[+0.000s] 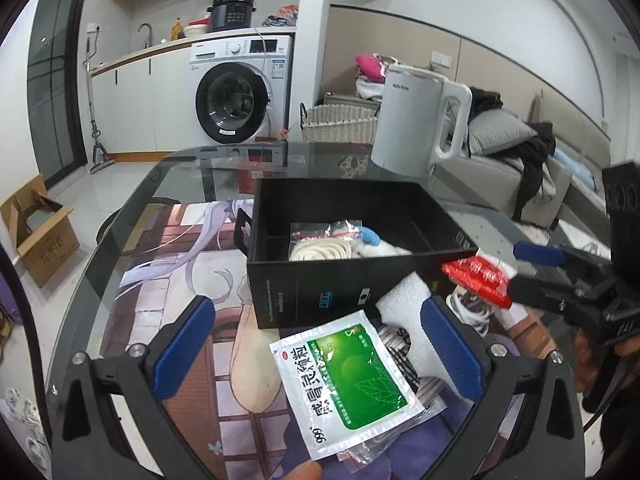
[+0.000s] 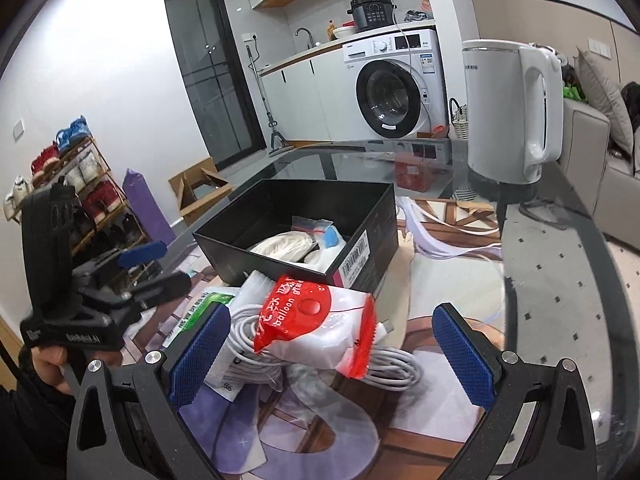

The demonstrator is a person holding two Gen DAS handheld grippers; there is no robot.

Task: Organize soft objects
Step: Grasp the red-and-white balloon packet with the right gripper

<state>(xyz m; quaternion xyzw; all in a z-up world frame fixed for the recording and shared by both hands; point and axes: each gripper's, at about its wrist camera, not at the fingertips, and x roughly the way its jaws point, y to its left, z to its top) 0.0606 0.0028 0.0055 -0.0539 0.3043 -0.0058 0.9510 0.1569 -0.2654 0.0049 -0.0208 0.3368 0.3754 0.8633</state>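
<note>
A black box (image 1: 320, 292) (image 2: 372, 240) stands on the table with a coiled cream rope (image 1: 320, 250) (image 2: 284, 246) and a small bagged blue item (image 1: 370, 236) (image 2: 331, 234) inside. My left gripper (image 1: 320, 344) is open above a green-and-white medicine sachet (image 1: 348, 384). My right gripper (image 2: 332, 352) is open; a red-and-white balloon packet (image 2: 316, 324) (image 1: 478, 280) lies between its fingers, on white foam (image 1: 404, 300) and a coiled white cable (image 2: 392, 372). I cannot tell whether the packet touches the fingers.
A white electric kettle (image 1: 420, 128) (image 2: 508, 112) stands behind the box on the glass table (image 1: 160, 188). A printed mat (image 1: 192, 280) covers the near part. A sofa (image 1: 560, 168) is to the right; a washing machine (image 1: 236, 92) stands beyond.
</note>
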